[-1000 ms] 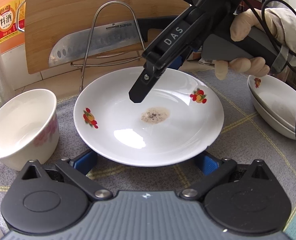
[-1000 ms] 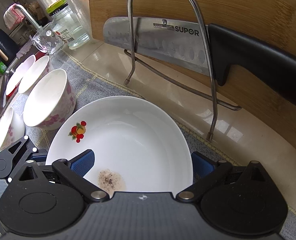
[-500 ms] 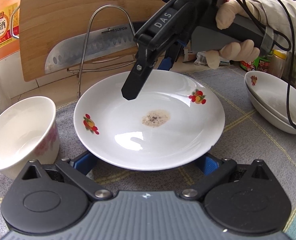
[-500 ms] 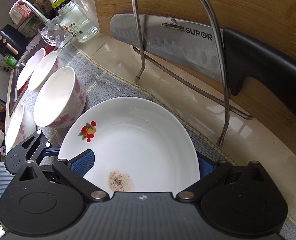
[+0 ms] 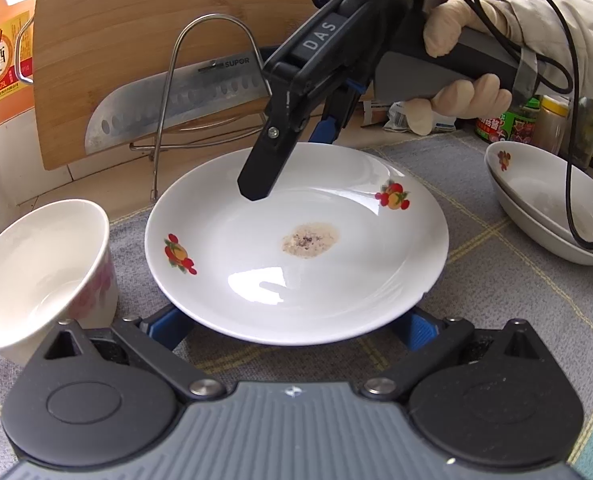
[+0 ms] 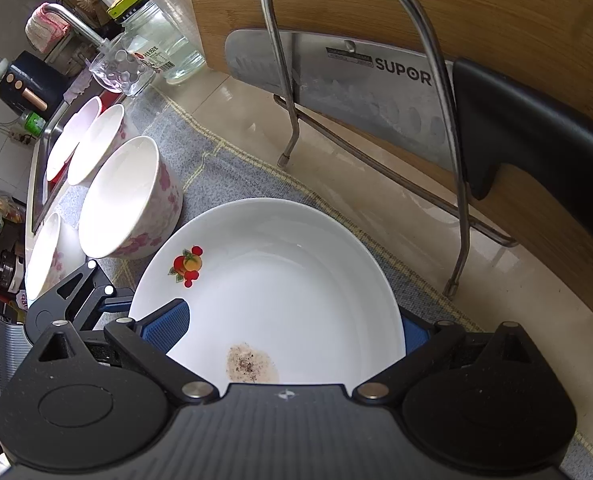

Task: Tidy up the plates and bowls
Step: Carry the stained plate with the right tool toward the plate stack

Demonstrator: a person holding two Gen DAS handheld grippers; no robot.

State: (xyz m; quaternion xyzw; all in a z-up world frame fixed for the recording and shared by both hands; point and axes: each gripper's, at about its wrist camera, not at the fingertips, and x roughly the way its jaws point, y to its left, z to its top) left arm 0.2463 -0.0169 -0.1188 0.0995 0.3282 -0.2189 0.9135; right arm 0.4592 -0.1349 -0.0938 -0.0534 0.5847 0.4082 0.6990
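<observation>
A white plate [image 5: 296, 280] with fruit prints and a brown stain [image 5: 310, 235] lies on the grey mat [image 5: 496, 300]. My left gripper [image 5: 290, 324] is open, and both blue pads are tucked under the plate's near rim. From the far right, my right gripper [image 5: 290, 160] reaches over the far rim. It is open, with one finger above the plate and the other behind the rim. In the right wrist view the plate [image 6: 280, 280] fills the gap of the right gripper [image 6: 288, 330]. A pink-flowered bowl [image 5: 36, 264] stands just left of the plate.
A wire rack [image 6: 280, 80] holds a knife [image 5: 168, 96] against a wooden cutting board [image 5: 136, 20] behind the plate. Two stacked bowls [image 5: 548, 200] sit at the right, with condiment jars [image 5: 536, 120] beyond. Several more bowls [image 6: 96, 140] line the sink side. A gloved hand [image 5: 456, 96] holds the right gripper.
The right gripper has shifted a little left and upward over the plate's far rim. The plate, the bowl and the left gripper keep their places.
</observation>
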